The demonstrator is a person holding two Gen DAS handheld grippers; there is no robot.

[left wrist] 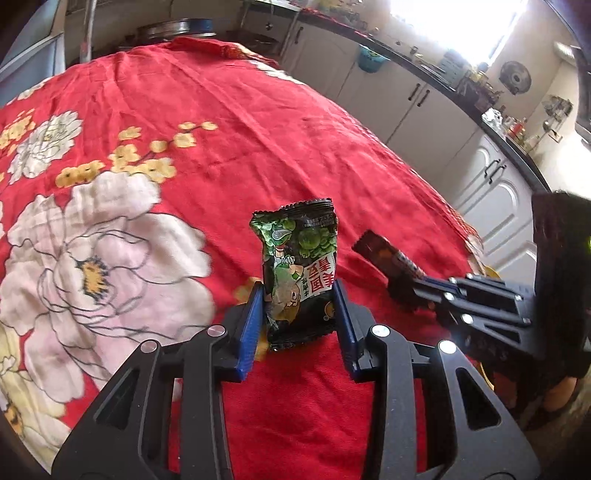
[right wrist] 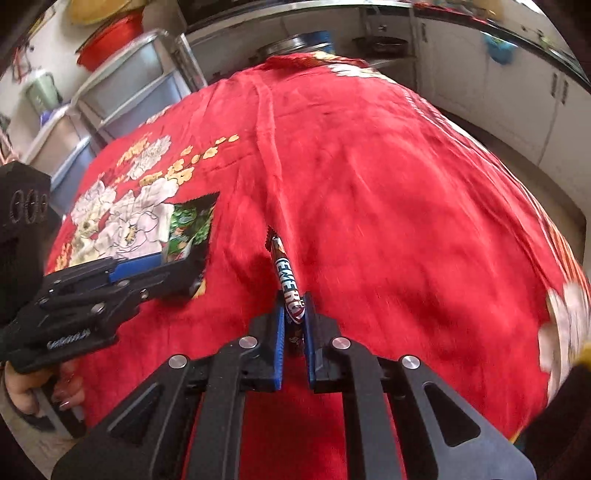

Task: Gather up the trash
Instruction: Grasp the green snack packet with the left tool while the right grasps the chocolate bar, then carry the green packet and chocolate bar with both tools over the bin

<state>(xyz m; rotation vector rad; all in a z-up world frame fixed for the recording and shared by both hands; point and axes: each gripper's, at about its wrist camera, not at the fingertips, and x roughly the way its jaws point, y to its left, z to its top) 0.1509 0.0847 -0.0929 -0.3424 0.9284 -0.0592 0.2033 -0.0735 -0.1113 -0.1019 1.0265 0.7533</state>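
A green pea snack packet (left wrist: 295, 251) stands upright between the blue pads of my left gripper (left wrist: 297, 291), which is shut on its lower half, just above the red flowered tablecloth (left wrist: 258, 129). To its right, my right gripper (left wrist: 400, 286) comes in from the side holding a dark candy bar wrapper (left wrist: 380, 251). In the right wrist view, my right gripper (right wrist: 293, 306) is shut on that thin wrapper (right wrist: 286, 273), which sticks out forward over the cloth (right wrist: 388, 184). The left gripper (right wrist: 177, 266) and its packet (right wrist: 190, 225) show at the left, held by a person's hand (right wrist: 40, 391).
White kitchen cabinets (left wrist: 424, 107) under a dark counter run along the right, past the table's edge. Grey storage drawers (right wrist: 122, 92) stand to the left of the table. A round metal pot (left wrist: 173, 29) sits beyond the far end.
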